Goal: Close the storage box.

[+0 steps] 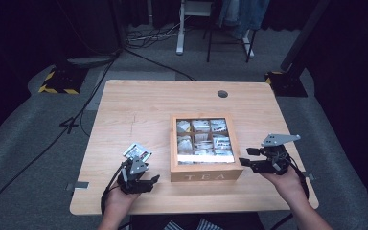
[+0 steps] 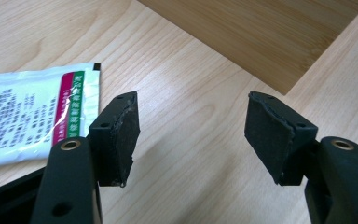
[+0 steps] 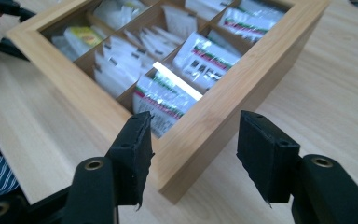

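— What colours are by my left tongs [image 2: 191, 135]?
— Black pads over a pale wood table [image 2: 182, 84]; left of them a white sachet [image 2: 32, 116] with red and green stripes.
— And ahead of my right tongs [image 3: 191, 154]?
— A light bamboo box [image 3: 223, 107] holding white packets [image 3: 165, 95], red-and-green banded.

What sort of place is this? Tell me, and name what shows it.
Probably a recording studio or lab set up for handling trials, not a home. A lone wooden table stands on grey carpet, hazard-striped stand bases flank it, cables trail over the floor, and dark drapes surround it.
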`<state>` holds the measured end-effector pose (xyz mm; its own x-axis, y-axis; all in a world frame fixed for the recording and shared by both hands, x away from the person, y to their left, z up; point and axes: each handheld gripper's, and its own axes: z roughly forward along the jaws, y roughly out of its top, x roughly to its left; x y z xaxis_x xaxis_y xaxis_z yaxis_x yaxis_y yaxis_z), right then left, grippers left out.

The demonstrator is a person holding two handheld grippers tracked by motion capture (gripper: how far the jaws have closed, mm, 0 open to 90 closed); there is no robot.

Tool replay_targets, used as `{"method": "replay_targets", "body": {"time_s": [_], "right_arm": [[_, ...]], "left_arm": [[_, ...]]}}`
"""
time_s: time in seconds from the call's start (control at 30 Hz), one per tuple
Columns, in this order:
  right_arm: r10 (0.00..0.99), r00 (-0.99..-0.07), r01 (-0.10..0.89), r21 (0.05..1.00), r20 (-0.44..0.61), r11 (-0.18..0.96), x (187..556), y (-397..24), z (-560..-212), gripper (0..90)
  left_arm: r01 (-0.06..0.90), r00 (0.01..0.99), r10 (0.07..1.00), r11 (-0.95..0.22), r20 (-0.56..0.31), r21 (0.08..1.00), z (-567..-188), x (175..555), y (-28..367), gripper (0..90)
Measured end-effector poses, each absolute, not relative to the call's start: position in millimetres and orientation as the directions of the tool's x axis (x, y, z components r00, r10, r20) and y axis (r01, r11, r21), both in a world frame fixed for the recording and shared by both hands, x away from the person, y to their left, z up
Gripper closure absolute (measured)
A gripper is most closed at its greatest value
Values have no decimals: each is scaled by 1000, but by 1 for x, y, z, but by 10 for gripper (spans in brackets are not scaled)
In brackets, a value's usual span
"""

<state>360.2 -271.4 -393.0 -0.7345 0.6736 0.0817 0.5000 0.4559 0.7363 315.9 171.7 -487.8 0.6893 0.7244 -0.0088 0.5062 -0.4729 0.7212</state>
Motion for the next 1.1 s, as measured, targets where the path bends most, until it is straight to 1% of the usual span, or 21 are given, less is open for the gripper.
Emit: {"method": "replay_targets", "body": {"time_s": [0.07,0.23,0.37,0.47,0.6,0.67,0.87,1.0,1.1], "right_arm": [[685,-724,496,750,78,438,364,-276,-391,445],[702,-707,489,774,81,403,373,-294,-389,445],[696,-701,512,789,156,339,384,-312,-392,429],[713,-680,526,791,171,312,390,-323,-396,419],[729,-669,520,791,144,321,395,-335,-402,417],[739,-660,523,788,133,325,397,-339,-405,417],[751,-657,500,787,73,361,400,-349,-419,413],[769,-631,537,770,96,345,403,-357,-434,409],[782,-616,551,760,92,344,405,-362,-446,409]], "left_arm": [[504,684,730,-473,1,723,-486,314,175,363],[520,659,752,-447,-9,728,-484,311,185,364],[533,635,772,-423,-16,733,-483,310,195,363],[540,621,784,-411,-18,735,-483,311,201,363],[550,603,797,-400,-17,733,-484,312,208,364],[561,593,805,-384,-32,733,-484,312,211,364],[572,569,822,-376,-22,729,-486,314,222,364],[584,552,833,-361,-29,727,-489,316,229,362],[591,538,842,-344,-39,730,-491,317,234,361]]}}
